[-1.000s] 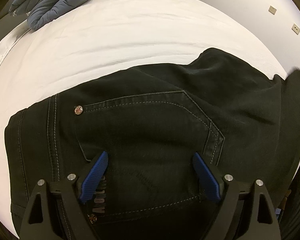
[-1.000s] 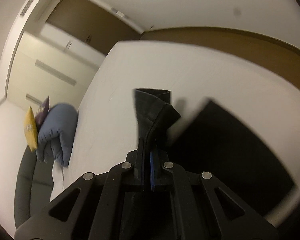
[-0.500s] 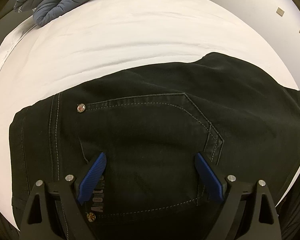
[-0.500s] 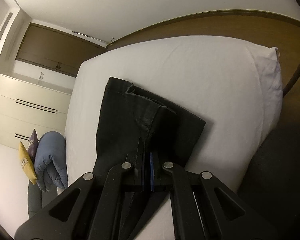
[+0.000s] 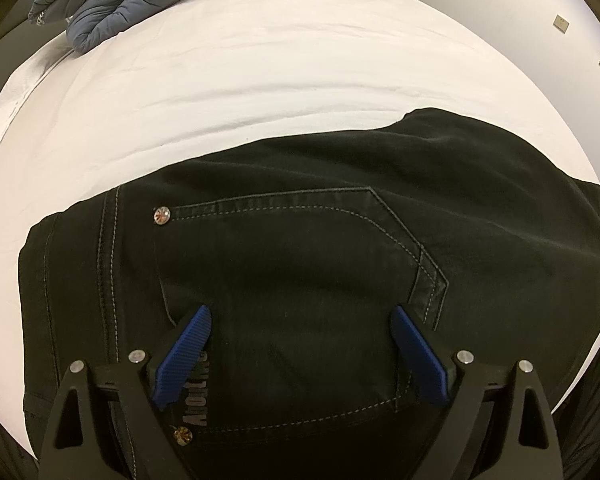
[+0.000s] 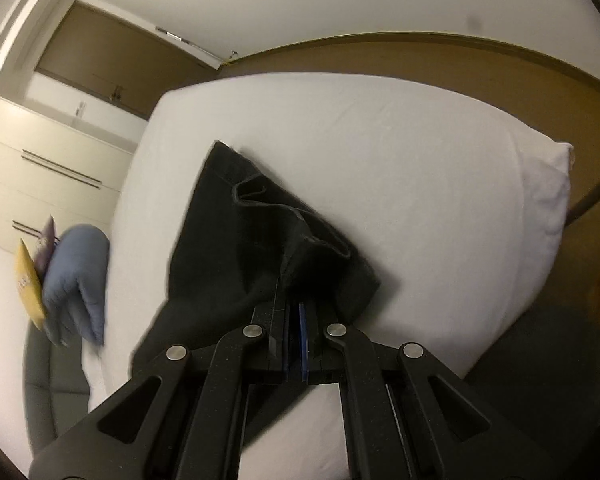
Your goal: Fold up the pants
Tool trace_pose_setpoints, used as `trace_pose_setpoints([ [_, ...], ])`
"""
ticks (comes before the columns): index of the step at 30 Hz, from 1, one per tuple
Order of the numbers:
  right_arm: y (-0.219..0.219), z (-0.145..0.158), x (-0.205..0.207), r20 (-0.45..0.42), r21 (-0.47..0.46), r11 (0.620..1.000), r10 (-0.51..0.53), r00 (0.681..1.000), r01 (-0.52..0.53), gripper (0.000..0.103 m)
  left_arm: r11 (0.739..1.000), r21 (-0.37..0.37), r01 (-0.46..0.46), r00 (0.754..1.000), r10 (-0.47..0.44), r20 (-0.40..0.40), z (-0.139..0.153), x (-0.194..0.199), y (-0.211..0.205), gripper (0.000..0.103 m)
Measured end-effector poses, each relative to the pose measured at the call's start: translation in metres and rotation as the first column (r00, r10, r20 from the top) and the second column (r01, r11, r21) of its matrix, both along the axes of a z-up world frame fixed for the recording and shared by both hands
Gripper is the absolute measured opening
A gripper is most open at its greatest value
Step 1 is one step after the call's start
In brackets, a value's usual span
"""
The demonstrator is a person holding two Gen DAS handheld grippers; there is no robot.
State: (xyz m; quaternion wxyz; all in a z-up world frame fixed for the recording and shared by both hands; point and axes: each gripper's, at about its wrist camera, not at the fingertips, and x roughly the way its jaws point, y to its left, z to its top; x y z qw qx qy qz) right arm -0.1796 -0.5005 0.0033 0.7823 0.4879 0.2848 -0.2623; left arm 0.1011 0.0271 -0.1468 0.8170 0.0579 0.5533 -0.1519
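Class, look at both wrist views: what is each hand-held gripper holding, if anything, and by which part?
Right hand-held gripper is shut on the black denim pants, at the leg hem end. Left hand-held gripper is open over the back pocket, holding nothing.

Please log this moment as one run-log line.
step: fold pants | left tongs: open over back pocket | right tongs: shut on black pants hem | surface: white bed
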Motion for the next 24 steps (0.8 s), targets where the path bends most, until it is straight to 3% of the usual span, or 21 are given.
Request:
trace_pose_setpoints([
  [5,-0.014,-0.007,-0.014,0.047,0.123,0.992,0.0,0.999,-0.005,0.004,1.0,0.003,0.005,1.0,-0.005,0.0,-0.001,-0.002,0.002,0.093],
  [9,-0.023,-0.001,-0.049,0.04,0.198,0.975,-0.11,0.993,0.1,0.011,1.0,-0.002,0.0,1.0,0.0,-0.002,0.0,-0.004,0.002,0.093],
  [11,-0.024,0.011,-0.068,-0.051,0.136,0.97,-0.197,0.979,0.202,0.024,1.0,0.0,-0.005,1.0,0.005,-0.001,0.001,-0.006,0.002,0.093],
  [13,-0.024,0.029,-0.077,-0.049,0.051,0.964,-0.26,0.964,0.263,0.025,1.0,-0.002,-0.005,1.0,0.005,-0.002,0.003,-0.009,0.002,0.093],
  [14,-0.023,0.038,-0.07,-0.028,0.016,0.973,-0.228,0.973,0.229,0.025,1.0,-0.005,-0.001,1.0,0.001,0.001,0.004,-0.011,0.001,0.093],
  [17,-0.011,0.062,-0.013,0.026,-0.063,0.998,0.034,0.999,-0.032,0.025,1.0,-0.004,0.014,0.999,-0.013,0.038,0.014,-0.02,-0.005,0.093],
  [19,0.008,0.068,0.038,0.033,-0.075,0.97,0.236,0.971,-0.233,0.025,1.0,-0.017,0.014,0.997,-0.013,0.072,0.025,-0.028,-0.01,0.093],
  [21,0.027,0.06,0.078,-0.034,-0.058,0.925,0.374,0.927,-0.375,0.025,0.998,-0.059,0.013,0.996,-0.007,0.094,0.035,-0.034,-0.013,0.093],
  [24,0.036,0.035,0.132,-0.092,-0.053,0.886,0.455,0.886,-0.461,0.025,0.994,-0.11,0.016,0.995,-0.005,0.102,0.039,-0.04,-0.018,0.093],
])
